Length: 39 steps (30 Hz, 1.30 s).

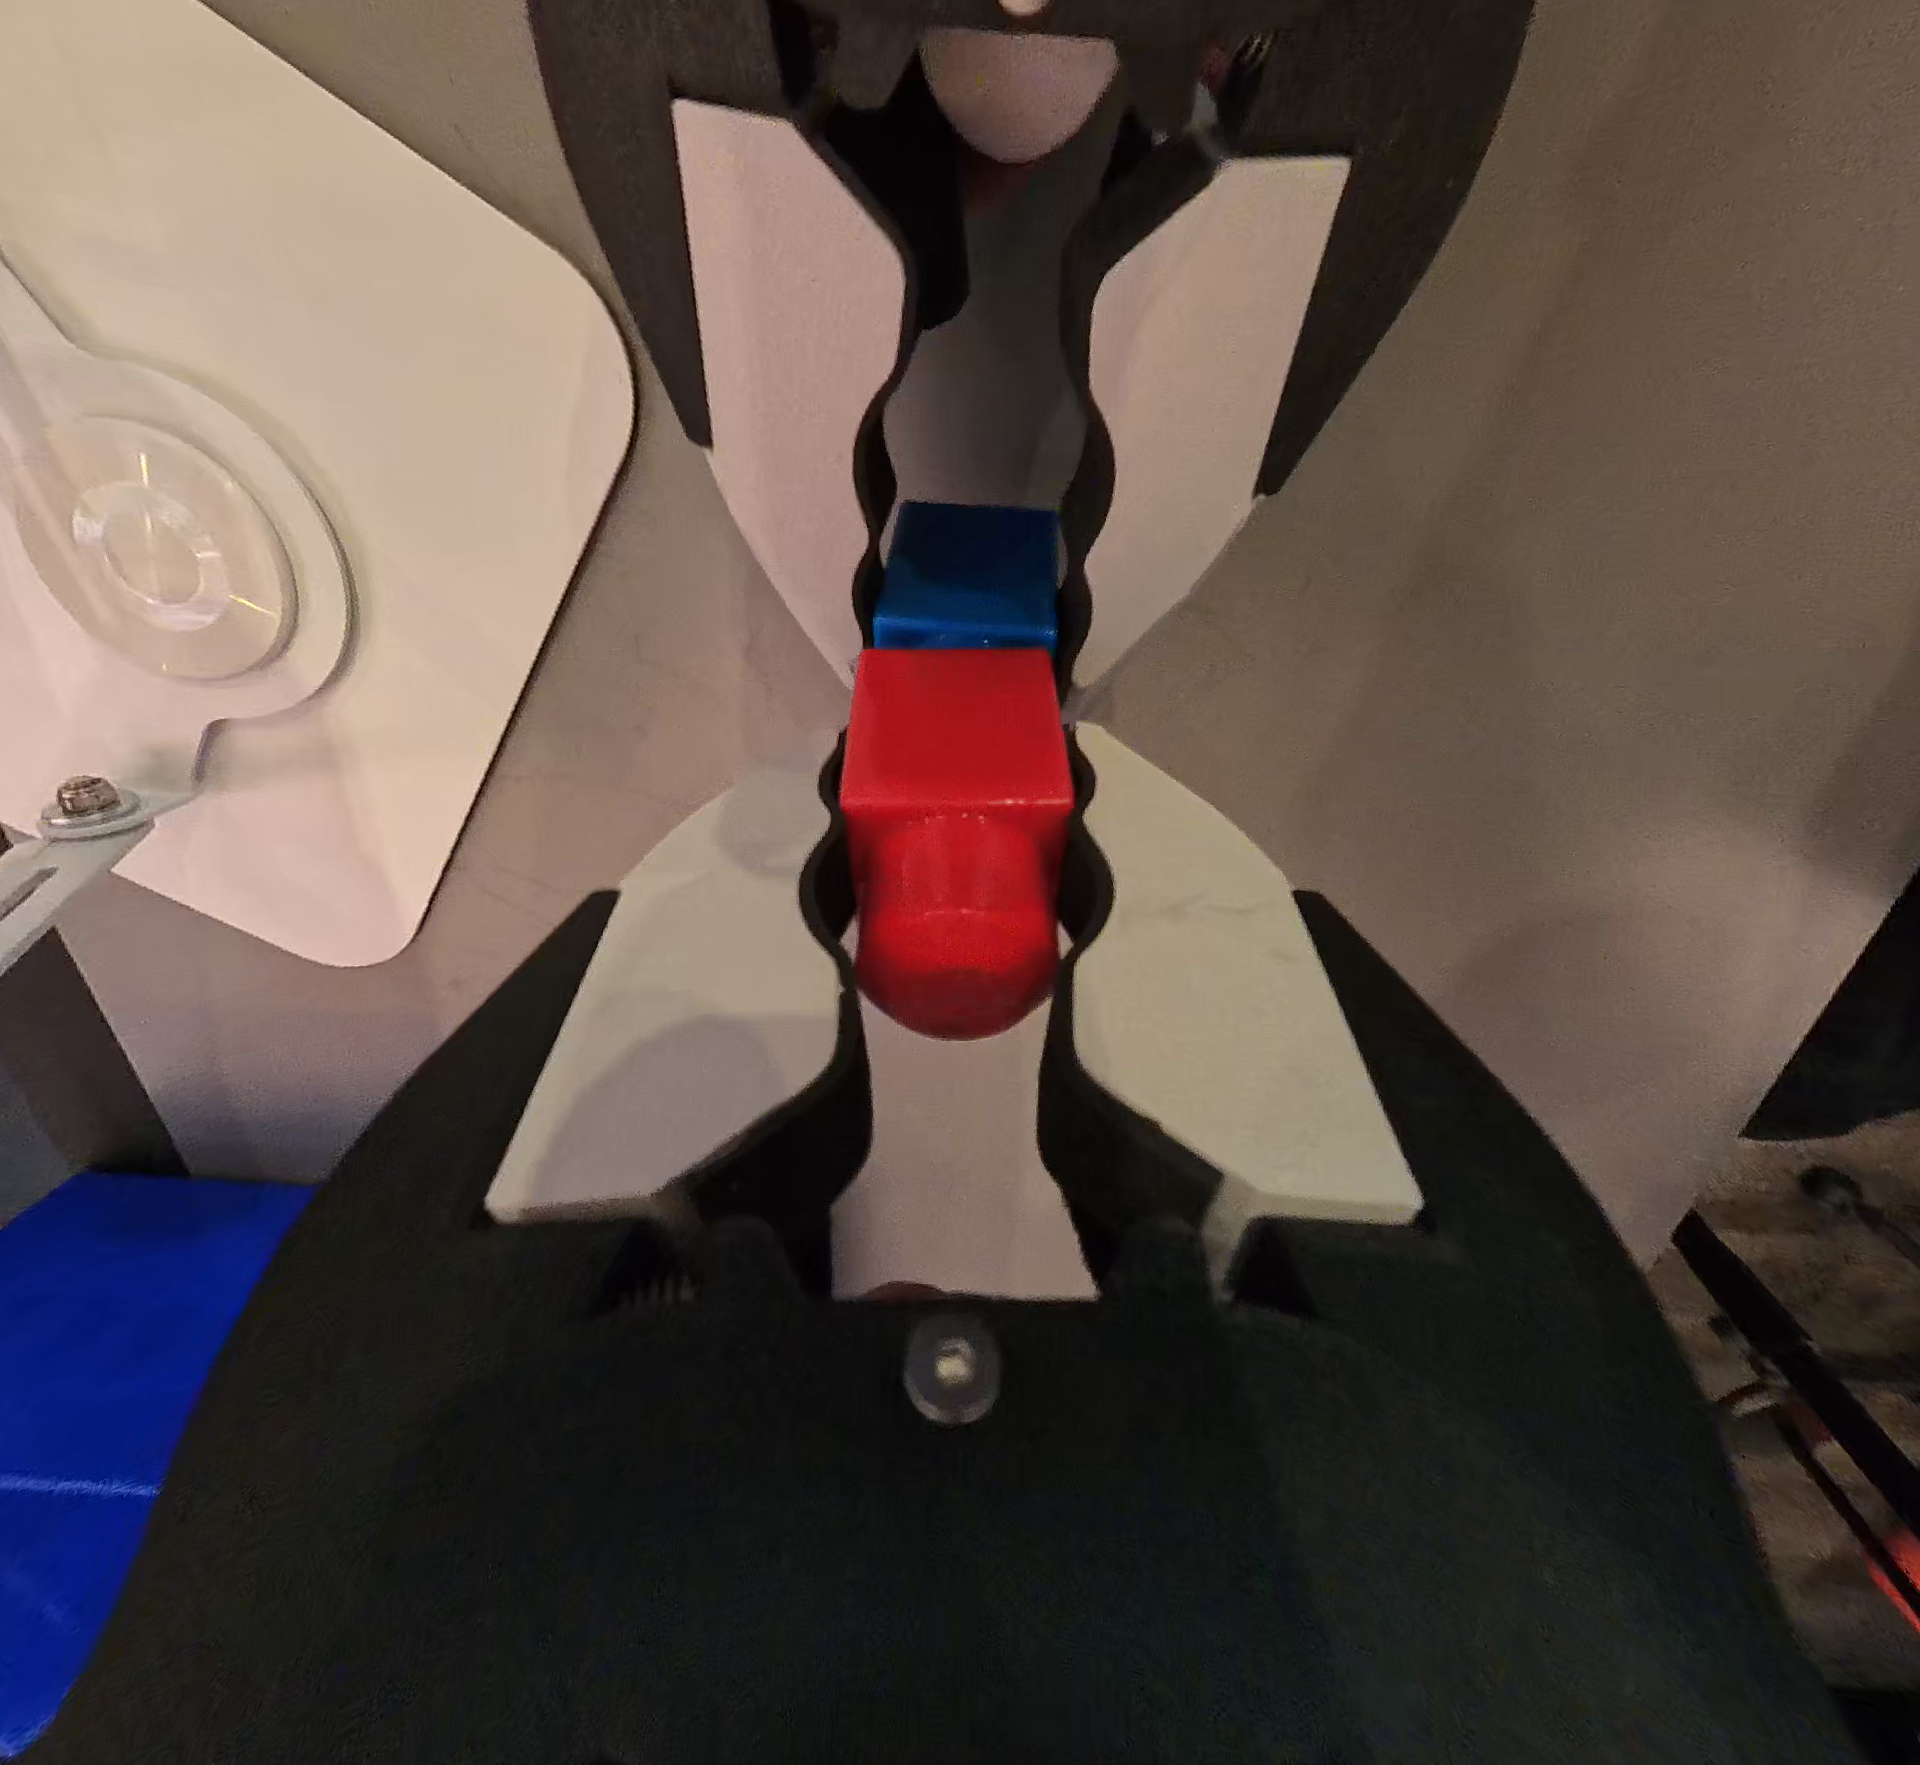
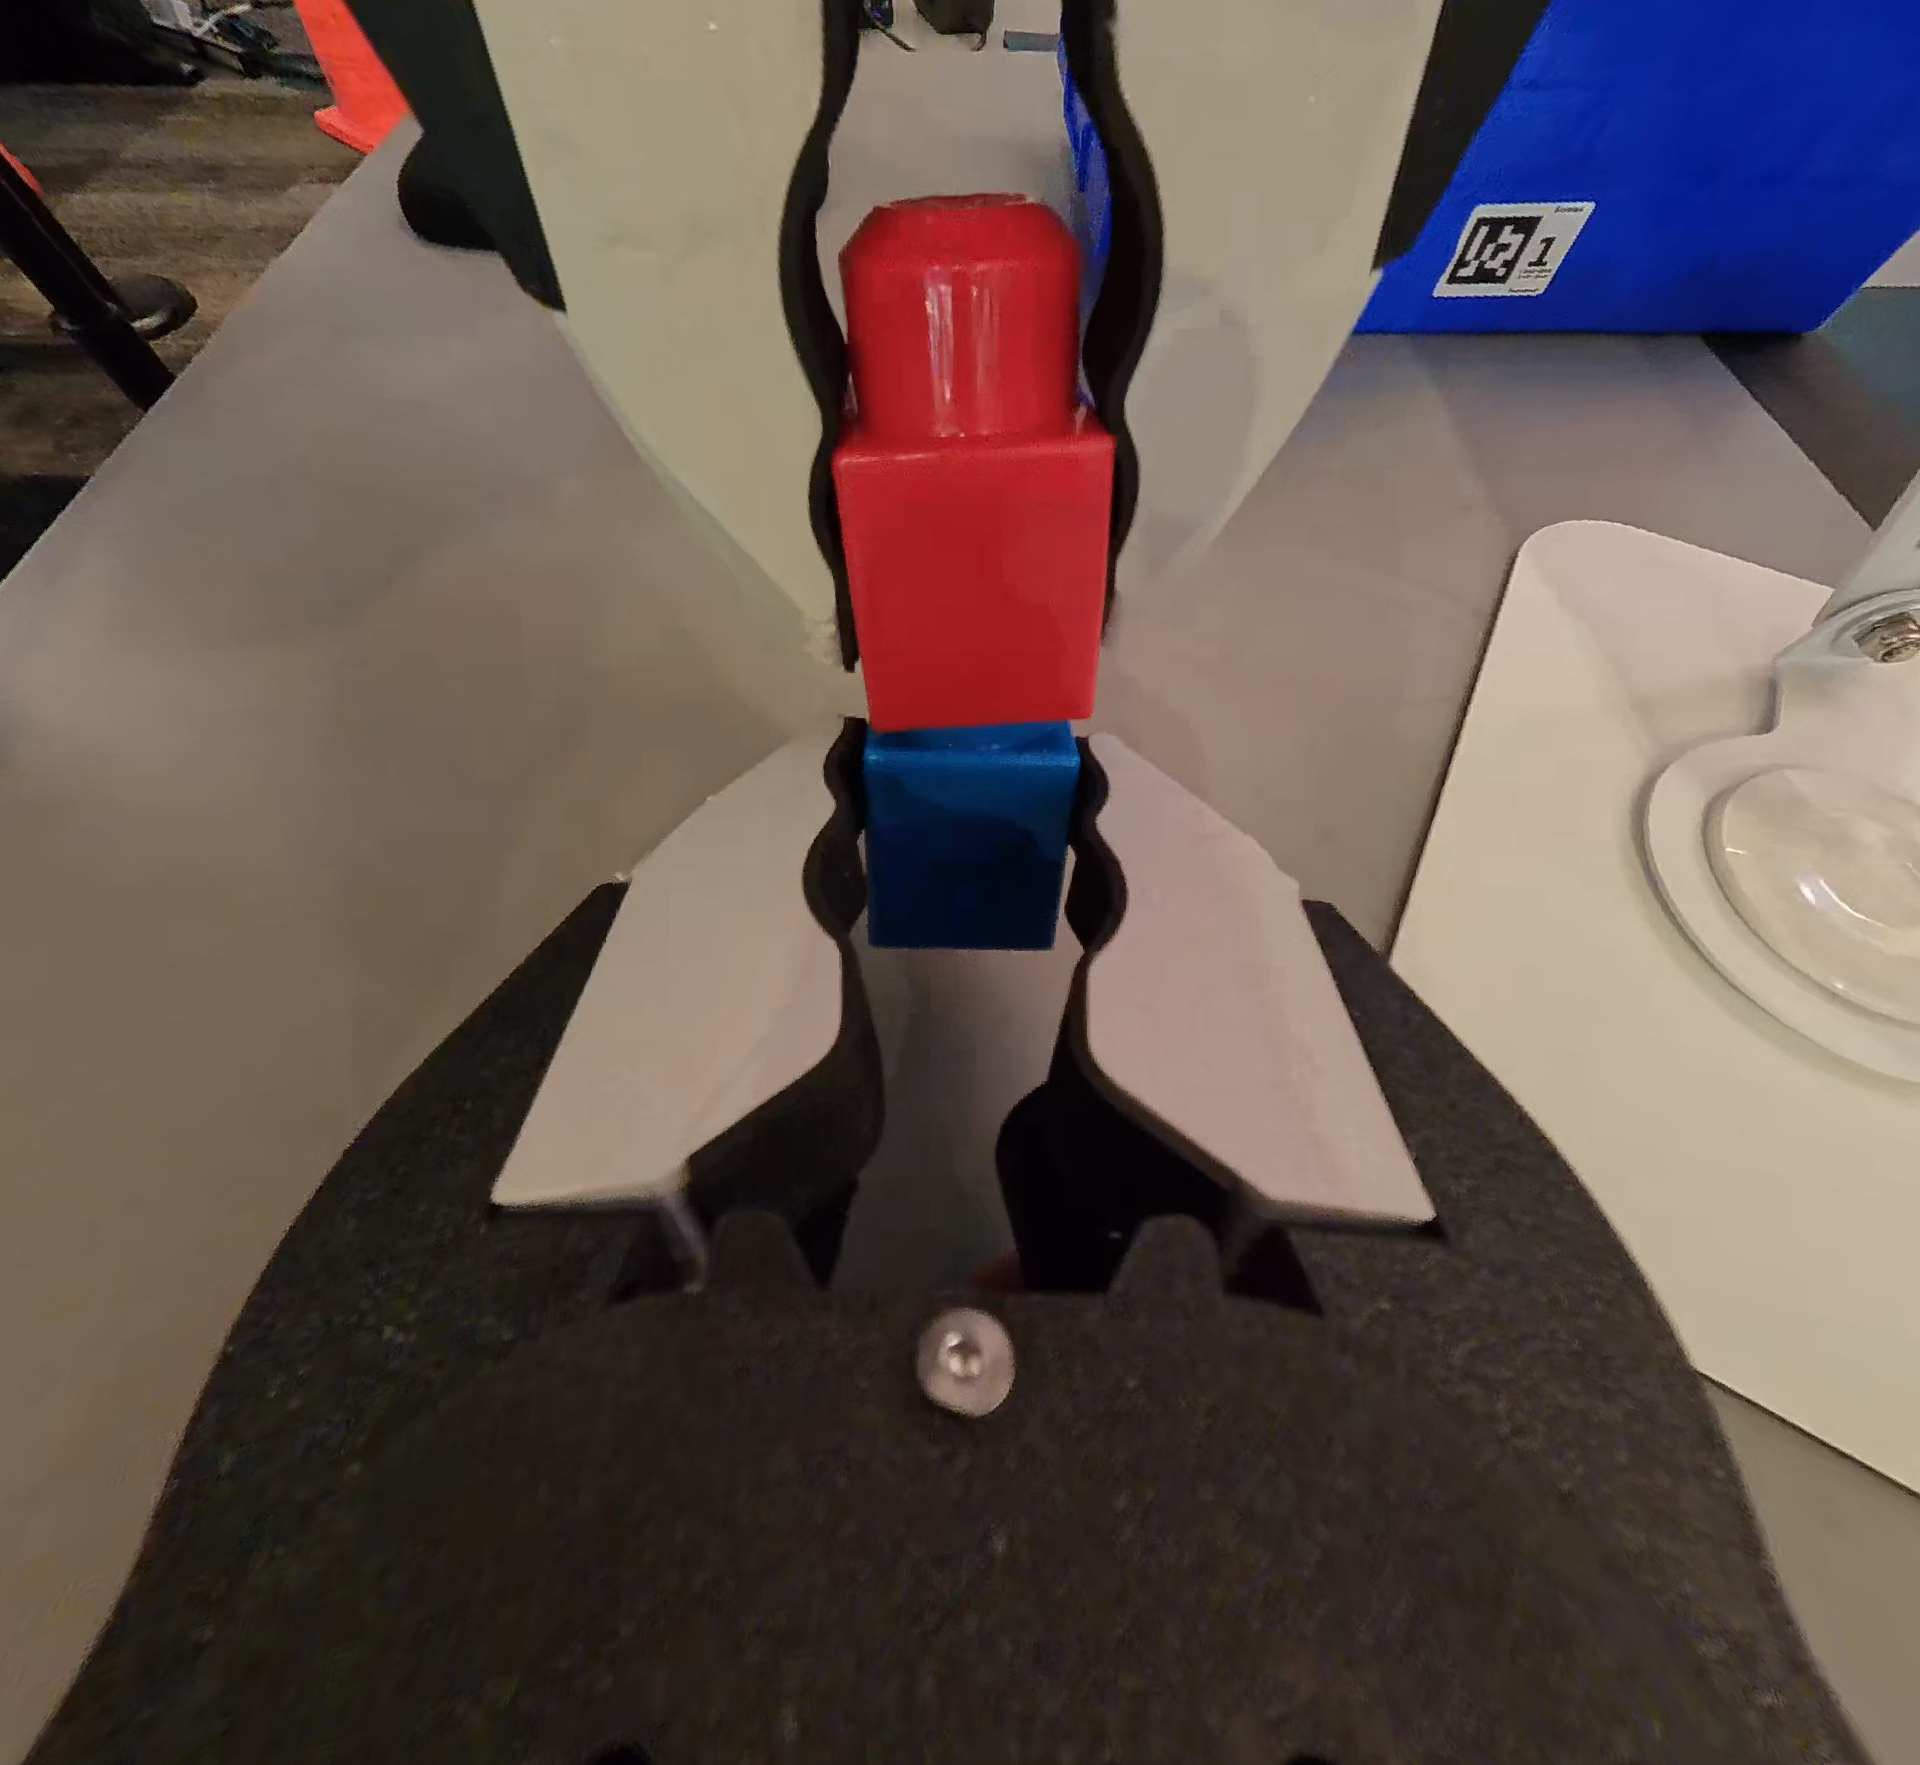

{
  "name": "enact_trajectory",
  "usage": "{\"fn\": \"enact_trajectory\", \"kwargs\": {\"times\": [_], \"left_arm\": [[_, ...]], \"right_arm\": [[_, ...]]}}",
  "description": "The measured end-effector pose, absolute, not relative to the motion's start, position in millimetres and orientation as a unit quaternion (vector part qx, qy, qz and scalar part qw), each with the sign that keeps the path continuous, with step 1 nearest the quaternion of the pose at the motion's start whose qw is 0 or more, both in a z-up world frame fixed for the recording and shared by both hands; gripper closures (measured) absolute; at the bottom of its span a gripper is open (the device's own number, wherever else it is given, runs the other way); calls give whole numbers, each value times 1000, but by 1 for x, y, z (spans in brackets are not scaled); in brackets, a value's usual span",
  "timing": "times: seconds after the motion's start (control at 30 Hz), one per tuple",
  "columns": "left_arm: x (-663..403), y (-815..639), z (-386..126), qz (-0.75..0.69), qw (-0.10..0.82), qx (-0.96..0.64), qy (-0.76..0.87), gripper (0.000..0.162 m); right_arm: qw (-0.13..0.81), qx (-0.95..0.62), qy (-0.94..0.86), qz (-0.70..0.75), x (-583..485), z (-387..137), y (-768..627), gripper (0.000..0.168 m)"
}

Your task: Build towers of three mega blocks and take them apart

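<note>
The left gripper is clamped on the red plastic mega block with a round stud, and the right gripper is clamped on the smaller blue plastic block. The two blocks are joined end to end and held in the air above the grey tabletop, near its white mat. Their shared long axis runs straight between the opposed grippers (tip facing tip), so pressing or pulling would likely go along that line.
</note>
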<state>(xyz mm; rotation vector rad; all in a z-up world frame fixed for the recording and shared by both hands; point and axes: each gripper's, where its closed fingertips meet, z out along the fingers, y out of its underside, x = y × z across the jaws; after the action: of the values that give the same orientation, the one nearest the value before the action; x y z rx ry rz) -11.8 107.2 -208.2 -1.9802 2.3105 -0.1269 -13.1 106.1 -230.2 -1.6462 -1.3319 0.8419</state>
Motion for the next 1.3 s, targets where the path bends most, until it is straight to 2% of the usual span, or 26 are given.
{"fn": "enact_trajectory", "kwargs": {"times": [0.4, 1.3], "left_arm": [[-8, 104, -206, -96, 101, -609, 781, 127], [-1, 102, -208, -155, 106, -632, 752, 126]], "right_arm": [[430, -636, -527, 365, -10, -221, 102, 133], [452, -626, -533, 346, -8, -219, 104, 134]]}}
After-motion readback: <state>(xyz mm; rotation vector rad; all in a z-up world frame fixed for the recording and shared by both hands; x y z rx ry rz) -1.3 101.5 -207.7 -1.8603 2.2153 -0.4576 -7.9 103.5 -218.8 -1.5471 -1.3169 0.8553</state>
